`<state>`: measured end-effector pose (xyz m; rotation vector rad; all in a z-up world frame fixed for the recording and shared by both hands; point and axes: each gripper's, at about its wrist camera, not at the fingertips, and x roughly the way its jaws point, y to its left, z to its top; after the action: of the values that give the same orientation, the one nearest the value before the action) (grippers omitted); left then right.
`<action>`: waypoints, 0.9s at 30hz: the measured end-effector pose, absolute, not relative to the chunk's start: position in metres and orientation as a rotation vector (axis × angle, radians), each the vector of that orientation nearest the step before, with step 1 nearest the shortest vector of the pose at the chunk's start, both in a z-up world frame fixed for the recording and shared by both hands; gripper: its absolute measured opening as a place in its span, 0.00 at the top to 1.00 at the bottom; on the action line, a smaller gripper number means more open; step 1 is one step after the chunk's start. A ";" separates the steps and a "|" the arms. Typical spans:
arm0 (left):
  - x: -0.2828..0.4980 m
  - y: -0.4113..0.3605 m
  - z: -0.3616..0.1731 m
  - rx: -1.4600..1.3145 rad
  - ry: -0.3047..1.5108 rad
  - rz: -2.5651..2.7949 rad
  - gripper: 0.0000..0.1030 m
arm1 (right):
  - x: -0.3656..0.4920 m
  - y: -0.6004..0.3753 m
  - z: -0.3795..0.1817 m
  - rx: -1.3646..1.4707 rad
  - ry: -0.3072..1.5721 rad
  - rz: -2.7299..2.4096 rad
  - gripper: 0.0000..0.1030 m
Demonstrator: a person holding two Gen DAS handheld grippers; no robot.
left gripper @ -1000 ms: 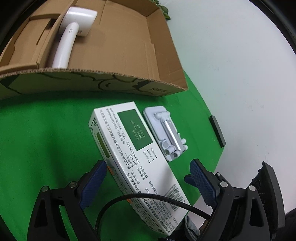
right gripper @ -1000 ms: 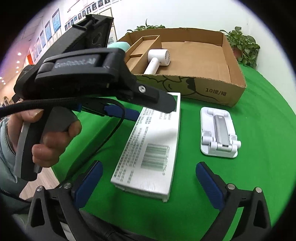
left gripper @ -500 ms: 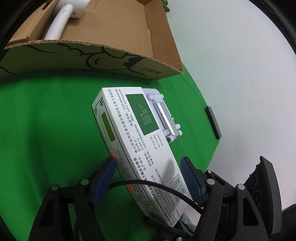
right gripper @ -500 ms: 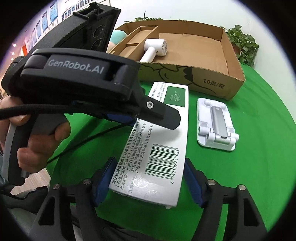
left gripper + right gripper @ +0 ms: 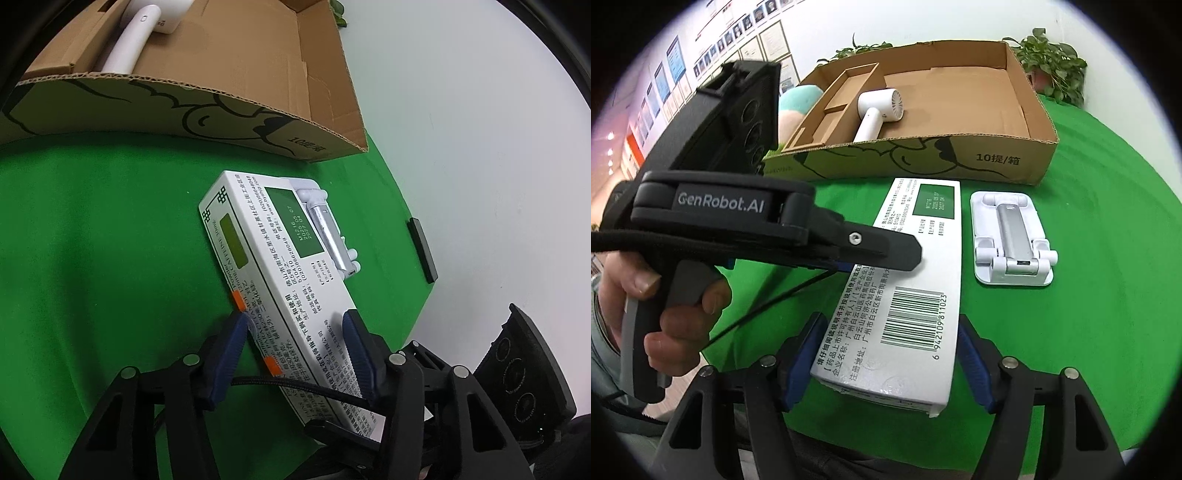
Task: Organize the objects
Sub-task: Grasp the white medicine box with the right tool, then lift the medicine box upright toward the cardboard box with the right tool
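A long white medicine box [image 5: 280, 280] with green panels and a barcode [image 5: 916, 280] is tilted up off the green table. My left gripper [image 5: 295, 354] is shut on its middle. My right gripper [image 5: 890, 358] is shut on its near end, pads against both long sides. The left gripper's body [image 5: 738, 221] crosses the right wrist view above the box. A white and silver folding stand [image 5: 1012, 240] lies flat just right of the box, partly hidden behind it in the left wrist view [image 5: 328, 229].
An open cardboard tray [image 5: 1015, 162] stands behind, holding a white handheld fan [image 5: 875, 114]. It also shows in the left wrist view [image 5: 325, 110]. A small black bar [image 5: 423, 249] lies at the table's right edge. Potted plants [image 5: 1052, 70] stand behind the tray.
Both grippers went from open around the box to shut on it. The box has lifted and tilted, now covering part of the stand in the left wrist view.
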<state>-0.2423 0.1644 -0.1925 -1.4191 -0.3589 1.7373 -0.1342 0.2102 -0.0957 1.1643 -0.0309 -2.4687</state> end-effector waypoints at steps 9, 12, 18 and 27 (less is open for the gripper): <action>-0.252 0.168 -0.213 -1.518 -0.527 1.629 0.51 | -0.139 0.213 -0.095 1.177 -0.152 -2.450 0.36; -0.251 0.176 -0.215 -1.505 -0.523 1.635 0.54 | -0.139 0.211 -0.097 1.187 -0.152 -2.436 0.37; -0.249 0.192 -0.200 -1.428 -0.472 1.690 0.58 | -0.134 0.203 -0.093 1.157 -0.066 -2.463 0.38; -0.250 0.221 -0.118 -1.162 -0.290 1.842 0.61 | -0.144 0.189 -0.054 0.925 0.040 -2.567 0.39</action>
<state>-0.2501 0.2210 -0.1182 -1.1622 -0.2897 1.8424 -0.1442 0.1891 -0.0537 0.9255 0.0397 -2.5673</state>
